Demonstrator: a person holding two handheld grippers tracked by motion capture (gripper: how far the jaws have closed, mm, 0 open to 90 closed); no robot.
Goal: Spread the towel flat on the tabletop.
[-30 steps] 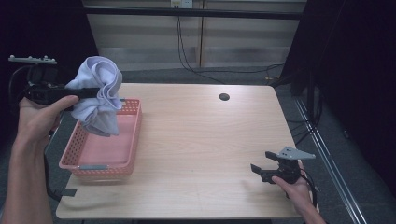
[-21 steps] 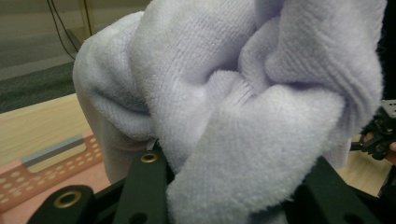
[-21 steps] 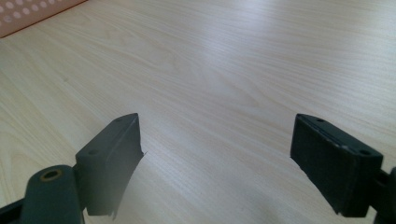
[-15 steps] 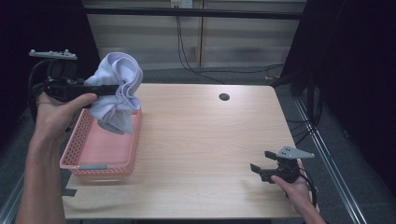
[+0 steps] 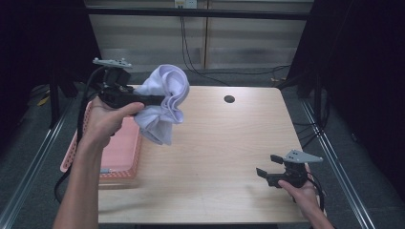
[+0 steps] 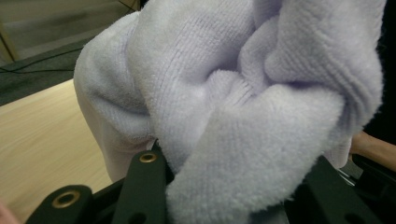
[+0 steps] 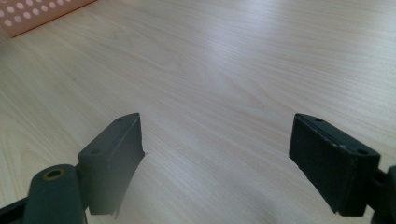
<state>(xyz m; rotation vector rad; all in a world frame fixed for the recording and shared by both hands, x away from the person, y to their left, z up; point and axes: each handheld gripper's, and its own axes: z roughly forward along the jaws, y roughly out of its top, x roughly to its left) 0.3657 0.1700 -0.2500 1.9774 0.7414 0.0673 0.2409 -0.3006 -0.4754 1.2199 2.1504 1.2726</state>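
A bunched pale lilac towel [image 5: 165, 102] hangs in the air over the table's left part, just right of the pink basket [image 5: 124, 148]. My left gripper [image 5: 160, 100] is shut on it, held level and pointing right. In the left gripper view the towel [image 6: 243, 107] bulges out between the two black jaws. My right gripper [image 5: 267, 174] rests on the table near the front right corner, jaws pointing left. The right gripper view shows its jaws [image 7: 217, 158] wide open over bare wood with nothing between them.
The light wooden table [image 5: 224, 143] has a round cable hole [image 5: 229, 99] at the back. A corner of the pink perforated basket [image 7: 32, 11] shows far off in the right gripper view. Dark floor and metal rails surround the table.
My left hand has carried the towel to the right, from above the basket to over the table beside it. The right hand and its gripper have stayed where they were.
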